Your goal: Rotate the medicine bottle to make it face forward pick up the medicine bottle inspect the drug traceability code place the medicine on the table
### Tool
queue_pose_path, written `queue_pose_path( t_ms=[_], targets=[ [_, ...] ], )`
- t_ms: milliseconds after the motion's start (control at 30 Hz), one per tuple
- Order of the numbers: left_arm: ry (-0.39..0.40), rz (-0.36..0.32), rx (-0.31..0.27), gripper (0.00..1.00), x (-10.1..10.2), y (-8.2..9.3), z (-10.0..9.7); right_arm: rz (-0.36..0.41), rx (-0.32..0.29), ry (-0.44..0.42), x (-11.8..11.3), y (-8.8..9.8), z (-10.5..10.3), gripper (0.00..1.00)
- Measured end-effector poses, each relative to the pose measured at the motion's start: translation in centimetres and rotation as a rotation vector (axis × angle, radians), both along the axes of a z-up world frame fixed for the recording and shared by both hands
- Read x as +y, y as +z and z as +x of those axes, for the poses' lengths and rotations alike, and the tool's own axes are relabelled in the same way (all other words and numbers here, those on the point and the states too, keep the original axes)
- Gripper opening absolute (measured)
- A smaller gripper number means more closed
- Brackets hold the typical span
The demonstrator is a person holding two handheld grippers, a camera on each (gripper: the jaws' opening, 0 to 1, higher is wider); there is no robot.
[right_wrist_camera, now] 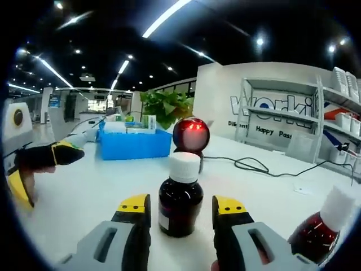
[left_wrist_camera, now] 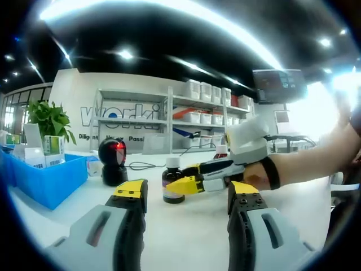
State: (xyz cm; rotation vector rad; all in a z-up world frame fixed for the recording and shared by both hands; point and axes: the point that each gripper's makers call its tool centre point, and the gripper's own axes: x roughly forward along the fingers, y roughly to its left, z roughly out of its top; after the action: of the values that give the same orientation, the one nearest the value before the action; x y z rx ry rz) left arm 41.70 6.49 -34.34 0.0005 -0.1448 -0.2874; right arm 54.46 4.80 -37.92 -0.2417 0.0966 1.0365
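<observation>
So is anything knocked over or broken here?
Nothing is spilled or broken. The medicine bottle stands upright, capped, between the right gripper fingers. A second bottle looks tilted at the view's edge, probably lens distortion.

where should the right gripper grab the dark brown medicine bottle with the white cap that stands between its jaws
Probably the round body, below the white cap. The dark brown medicine bottle stands upright on the white table, and the right gripper already has one open yellow-tipped jaw on each side of it. Closing level from this near side should hold the straight walls; the narrower cap gives less grip. Its label sits left.
</observation>
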Motion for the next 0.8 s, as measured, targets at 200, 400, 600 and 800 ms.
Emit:
queue_pose_path(
  t_ms=[200,400,600,800],
  targets=[
    [-0.003,-0.004,-0.003,0.48,-0.02,0.07,-0.05,-0.003,0.021,0.043,0.65,-0.45,0.60,0.37],
    [-0.012,-0.001,-0.006,0.48,-0.20,0.11,-0.10,0.009,0.042,0.039,0.67,-0.84,0.60,0.28],
    [-0.010,0.001,-0.005,0.48,-0.19,0.11,-0.09,0.017,0.049,0.039,0.70,-0.78,0.42,0.27],
    [-0.001,0.003,-0.002,0.48,-0.05,0.05,-0.02,0.030,0.051,-0.055,0.48,-0.79,0.61,0.27]
  ],
)
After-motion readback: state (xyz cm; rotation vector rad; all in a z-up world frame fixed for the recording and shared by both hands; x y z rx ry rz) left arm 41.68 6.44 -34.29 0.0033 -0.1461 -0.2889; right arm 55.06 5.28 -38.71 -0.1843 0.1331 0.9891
